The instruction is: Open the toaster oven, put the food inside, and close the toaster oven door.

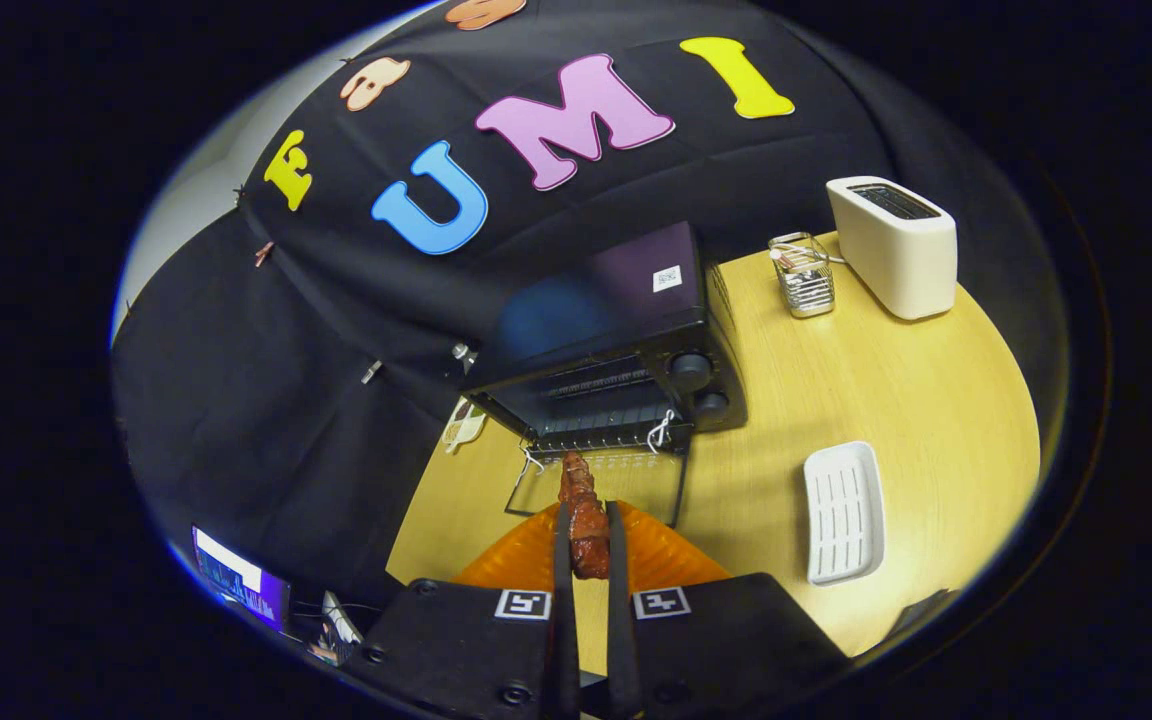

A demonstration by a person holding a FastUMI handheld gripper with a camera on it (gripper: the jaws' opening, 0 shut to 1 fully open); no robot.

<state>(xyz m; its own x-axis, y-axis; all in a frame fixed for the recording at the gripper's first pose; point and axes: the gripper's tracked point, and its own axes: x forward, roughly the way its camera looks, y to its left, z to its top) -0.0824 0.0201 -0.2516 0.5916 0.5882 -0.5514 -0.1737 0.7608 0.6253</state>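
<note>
Here, gripper (588, 535) jaws pinched a reddish skewer of food (585, 510), toaster oven (618, 360) beyond, door (601, 480) lay open on worktop (836, 400).

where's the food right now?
Gripper view: the food is pinched between the gripper fingers, above the open toaster oven door, not yet inside the toaster oven.

Toaster oven (626, 340) top: a small white sticker (667, 278) with a square code is seen; nothing on it can be read.
Gripper (589, 545) body, lower middle of the frame: two square black-and-white marker tags (523, 604) are carried; no letters or numbers are shown.
Brands, numbers: none can be read.
</note>
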